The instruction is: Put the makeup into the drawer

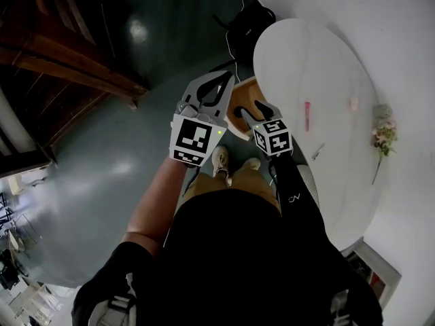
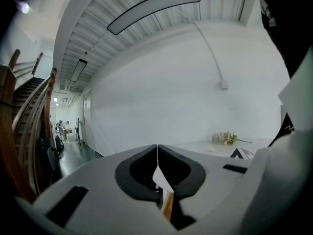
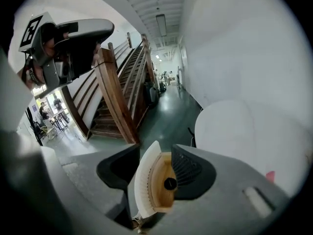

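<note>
Though open, drawer (image 1: 238, 107) half hidden.

Staircase (image 1: 61, 53): dark wood with banister, at the far left of the floor.
Floor (image 1: 102, 161): dark green, glossy, reflecting lights.
Flowers (image 1: 383, 136): small bunch on the white table (image 1: 319, 66), at its wall-side edge.
Black object (image 1: 248, 26): on the floor beyond the table; kind not determinable.
Wall box (image 2: 224, 84): on the white wall, with a cable rising from it.

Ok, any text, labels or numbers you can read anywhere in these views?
No readable words or numbers in any view.
Left marker cube: black-and-white square pattern, no text.
Right marker cube: same kind of pattern, no text.
Small white sleeve mark: too small to read.
Pink makeup stick: any print too small to read.
</note>
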A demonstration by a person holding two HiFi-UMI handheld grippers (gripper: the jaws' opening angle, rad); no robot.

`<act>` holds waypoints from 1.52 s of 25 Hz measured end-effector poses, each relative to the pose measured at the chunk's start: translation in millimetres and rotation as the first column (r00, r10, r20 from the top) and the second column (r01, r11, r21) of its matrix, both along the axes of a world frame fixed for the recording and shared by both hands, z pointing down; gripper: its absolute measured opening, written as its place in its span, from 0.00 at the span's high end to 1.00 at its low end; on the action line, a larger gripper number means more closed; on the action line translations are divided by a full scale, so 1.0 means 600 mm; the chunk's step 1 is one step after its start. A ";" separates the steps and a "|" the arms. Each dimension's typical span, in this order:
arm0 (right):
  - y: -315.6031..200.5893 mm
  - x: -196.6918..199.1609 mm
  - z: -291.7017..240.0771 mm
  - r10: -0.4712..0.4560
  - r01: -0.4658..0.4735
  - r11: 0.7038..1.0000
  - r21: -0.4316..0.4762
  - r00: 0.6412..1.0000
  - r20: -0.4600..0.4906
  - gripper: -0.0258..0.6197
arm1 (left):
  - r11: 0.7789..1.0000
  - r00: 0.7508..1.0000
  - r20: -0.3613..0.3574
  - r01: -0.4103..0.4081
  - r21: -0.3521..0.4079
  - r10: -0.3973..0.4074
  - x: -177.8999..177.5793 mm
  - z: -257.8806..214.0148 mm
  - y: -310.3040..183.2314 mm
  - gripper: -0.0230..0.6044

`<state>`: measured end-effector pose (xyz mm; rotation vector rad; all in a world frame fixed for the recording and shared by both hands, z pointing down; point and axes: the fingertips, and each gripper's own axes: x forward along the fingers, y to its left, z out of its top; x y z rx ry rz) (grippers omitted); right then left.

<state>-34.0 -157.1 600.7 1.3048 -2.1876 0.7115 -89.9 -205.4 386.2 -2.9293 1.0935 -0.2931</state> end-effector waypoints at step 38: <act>0.098 0.343 -0.342 0.455 -0.406 0.744 0.530 0.889 0.043 0.67 | 0.956 0.956 -0.015 -0.293 0.028 0.294 0.282 -0.035 0.084 0.95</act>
